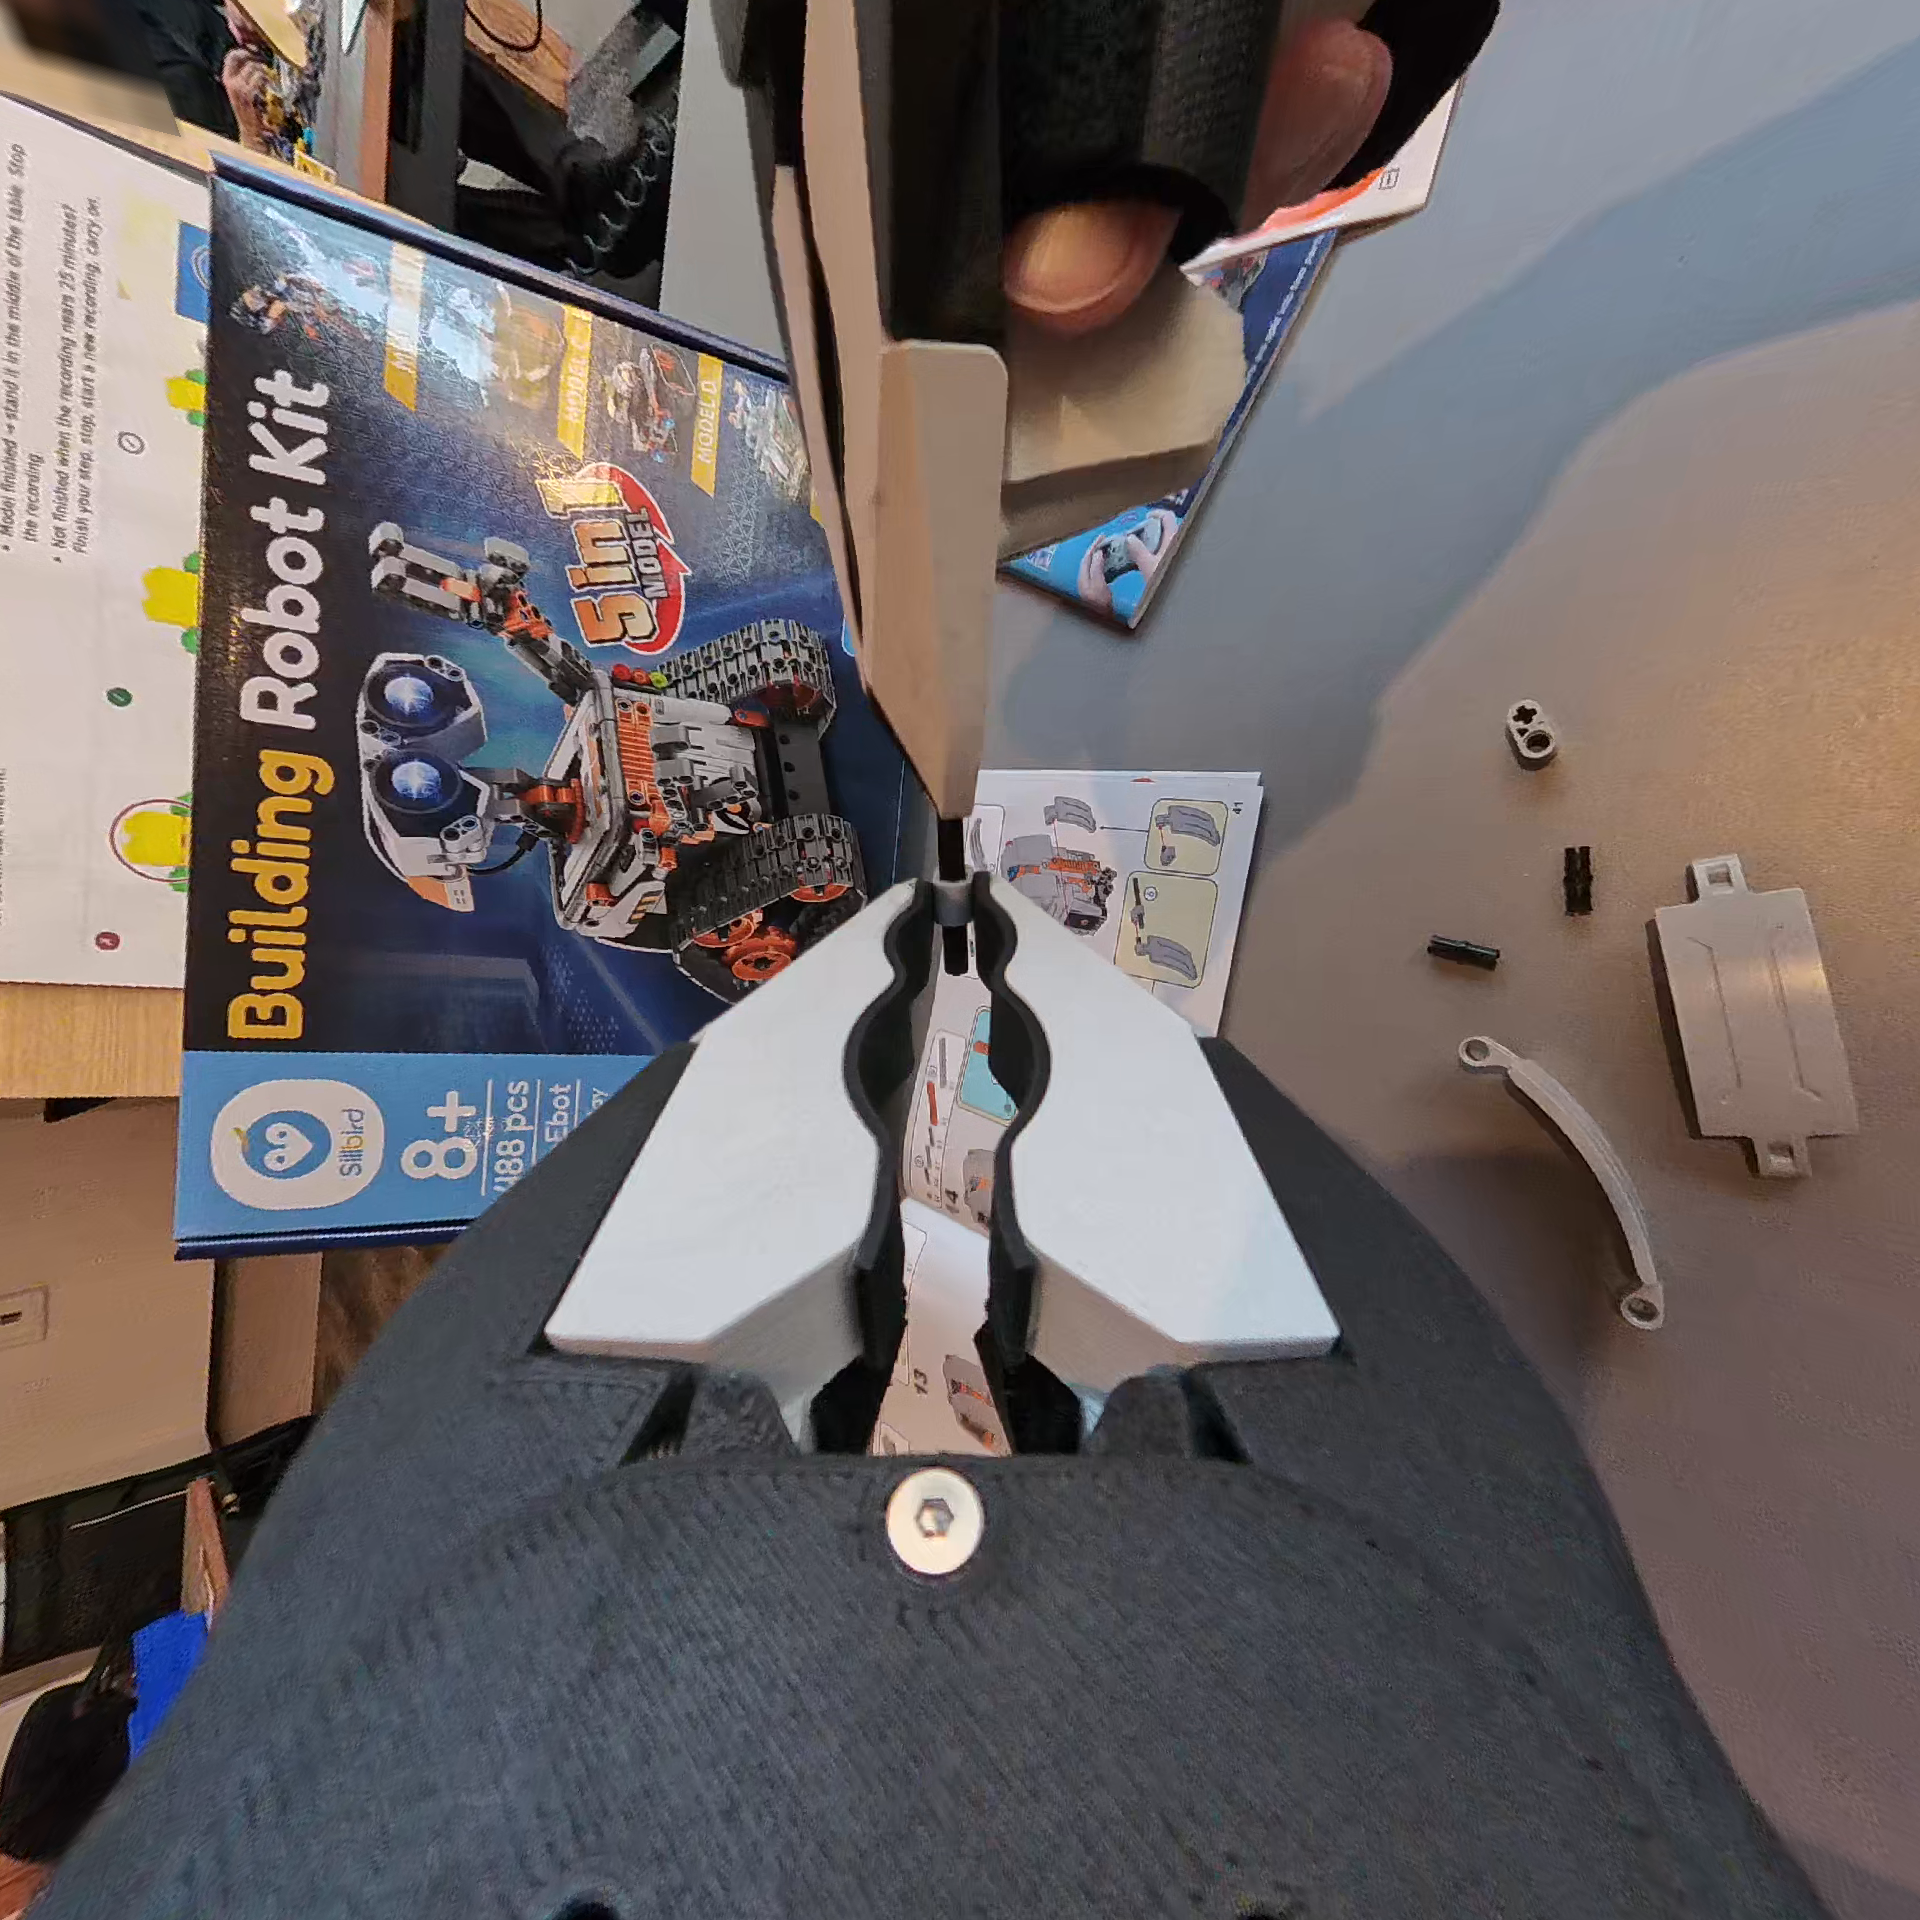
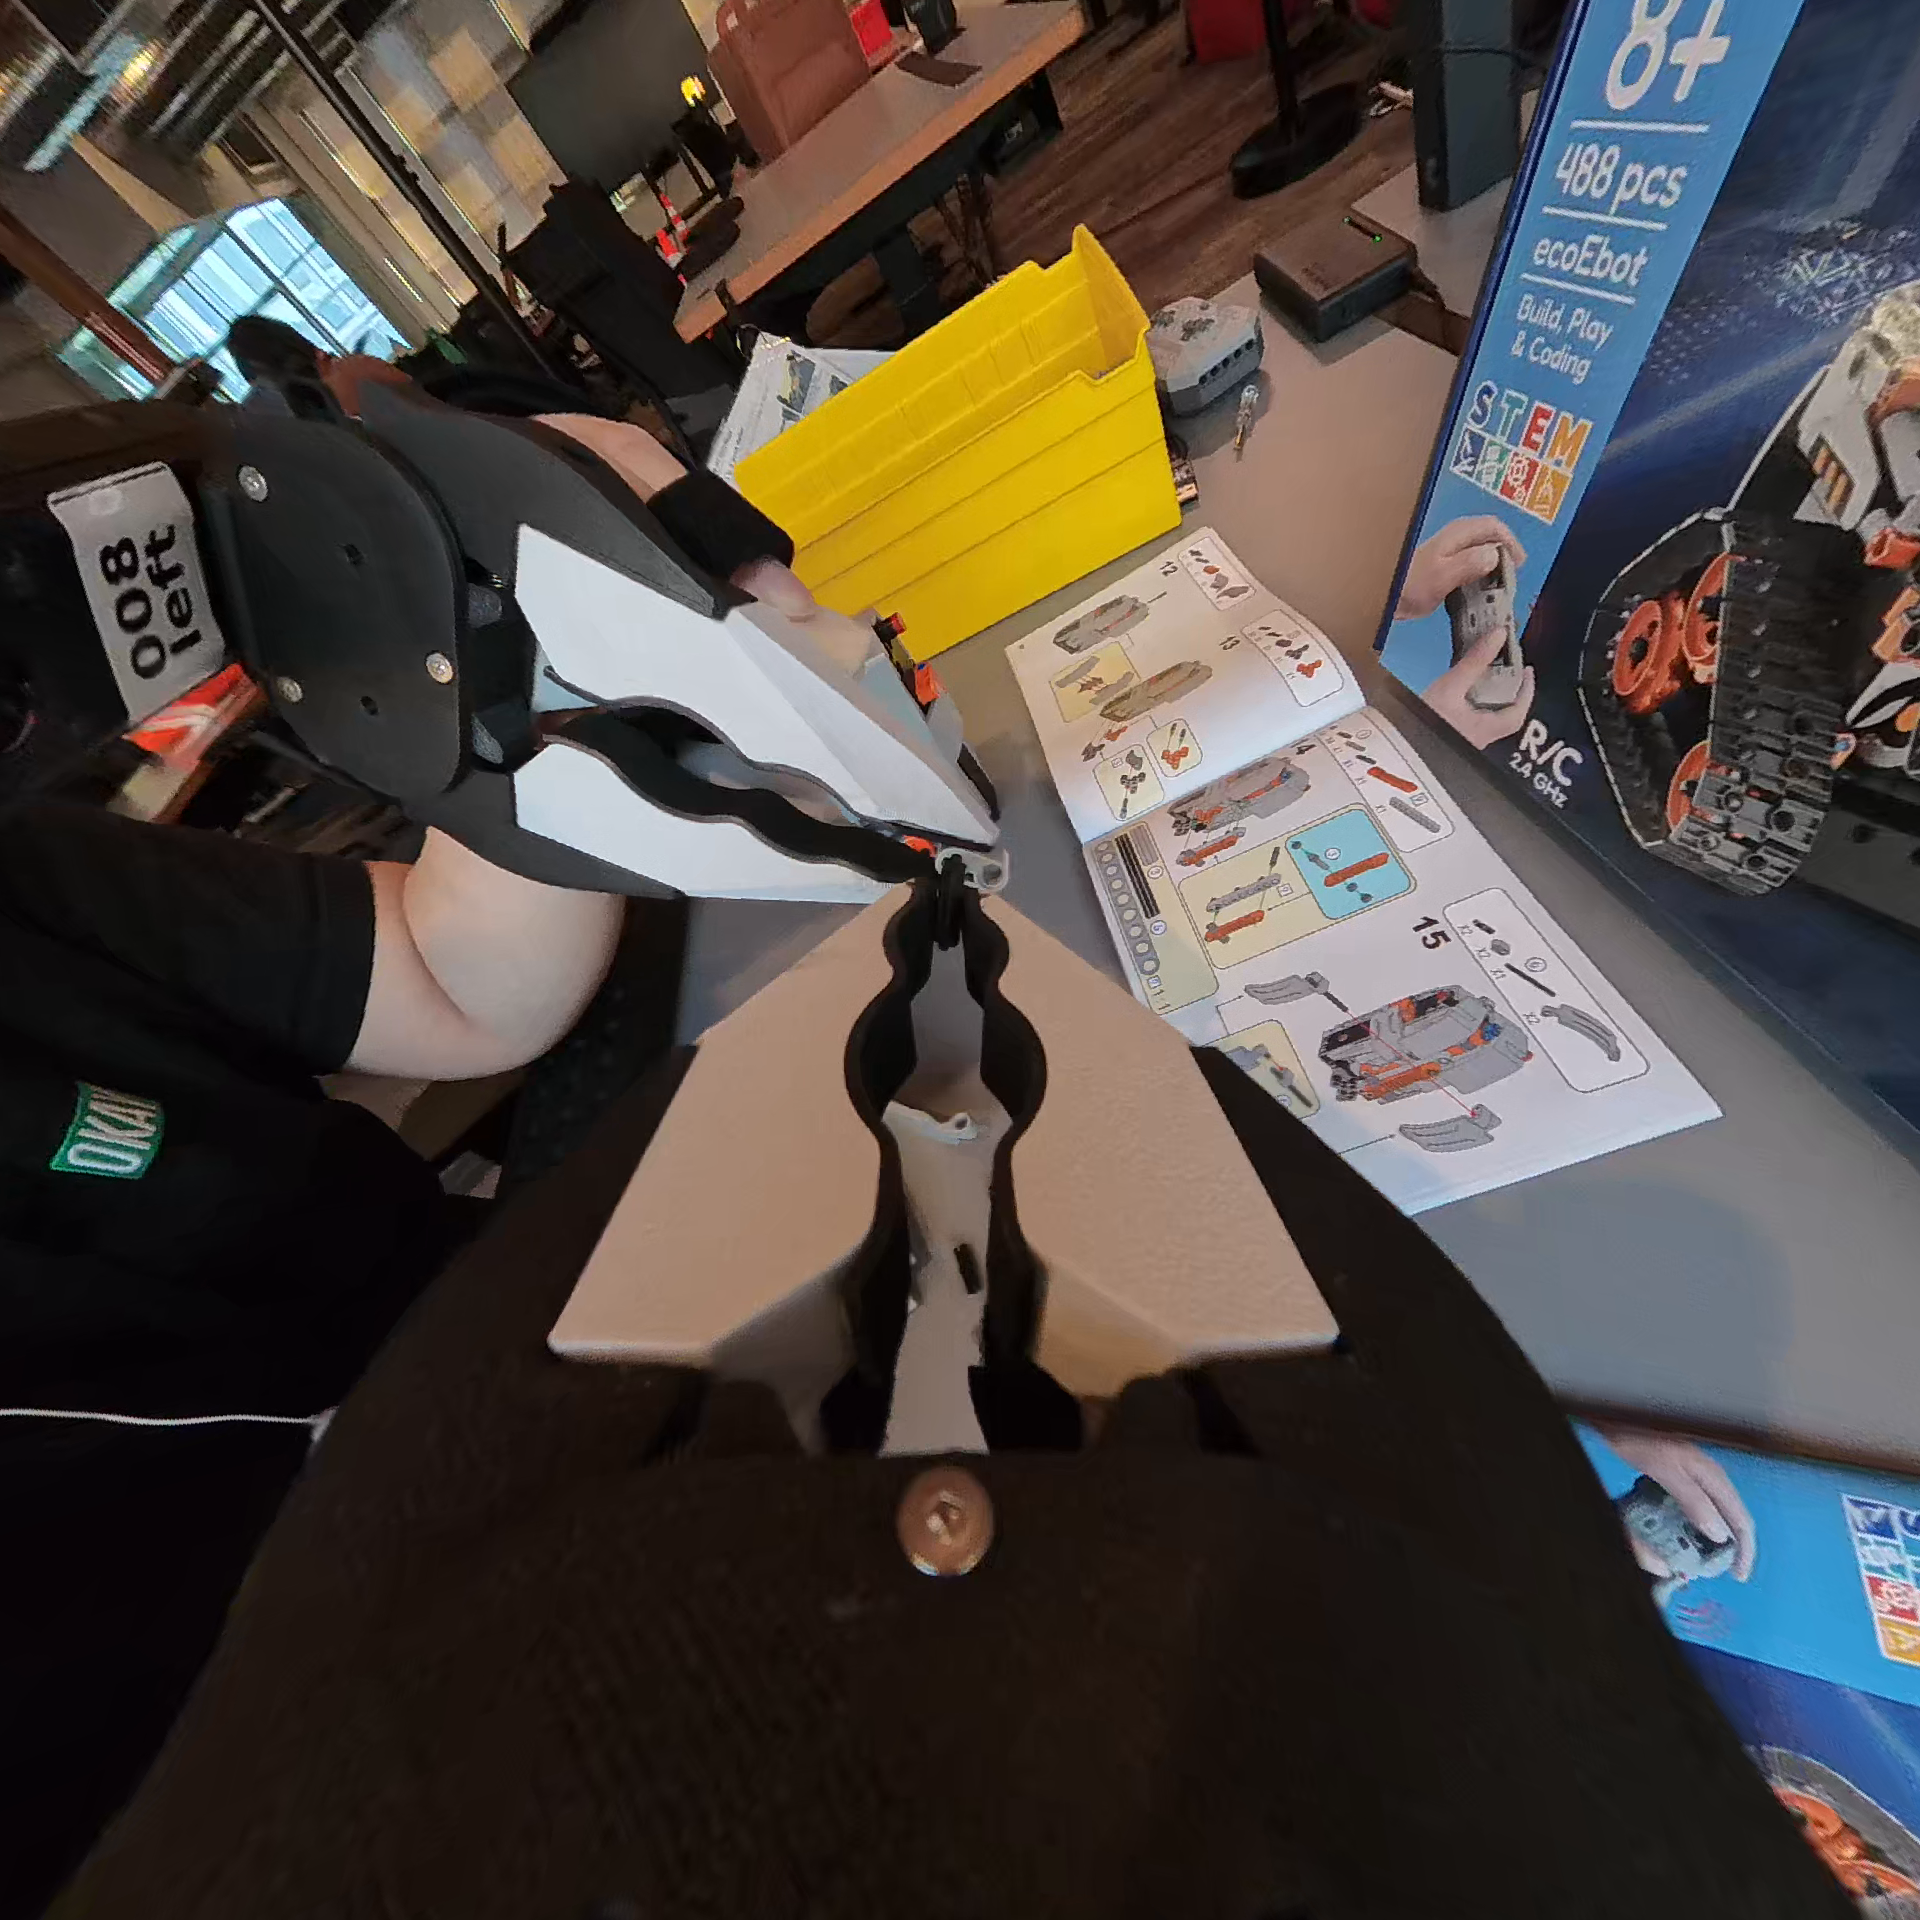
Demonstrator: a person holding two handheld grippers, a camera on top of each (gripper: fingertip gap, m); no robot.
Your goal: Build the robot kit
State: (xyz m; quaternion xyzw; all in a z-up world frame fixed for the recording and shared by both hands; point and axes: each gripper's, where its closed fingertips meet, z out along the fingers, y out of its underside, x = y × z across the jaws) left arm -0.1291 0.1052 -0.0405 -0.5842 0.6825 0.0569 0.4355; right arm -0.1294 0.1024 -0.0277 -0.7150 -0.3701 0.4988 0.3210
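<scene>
Grey tabletop (image 1: pixel 1558 436) fills the left wrist view, with a blue robot-kit box (image 1: pixel 468 727) to the left and an open instruction booklet (image 1: pixel 1143 883) beyond the fingertips. The left gripper (image 1: pixel 954 902), white-fingered, is pinched on a small grey connector (image 1: pixel 957 902). A thin black pin (image 1: pixel 951 847) passes through that connector, and the beige fingers of the right gripper (image 1: pixel 954 805) come down from above, clamped on the pin's upper end. Loose parts lie apart on the right: a grey curved beam (image 1: pixel 1569 1164), a grey panel (image 1: pixel 1745 1008), two short black pins (image 1: pixel 1463 950) and a small grey connector piece (image 1: pixel 1531 732).

From the right wrist view, the right gripper (image 2: pixel 948 902) is closed on the black pin (image 2: pixel 948 904), whose tip meets the grey connector (image 2: pixel 975 871) held at the left gripper (image 2: pixel 961 857) tips. Behind stand a yellow bin (image 2: pixel 987 457), the booklet (image 2: pixel 1351 883) and the box (image 2: pixel 1683 520).

Judging from this, pin and connector are joined or nearly so; how deep the pin sits cannot be told. The curved beam, panel and spare pins remain unassembled.
</scene>
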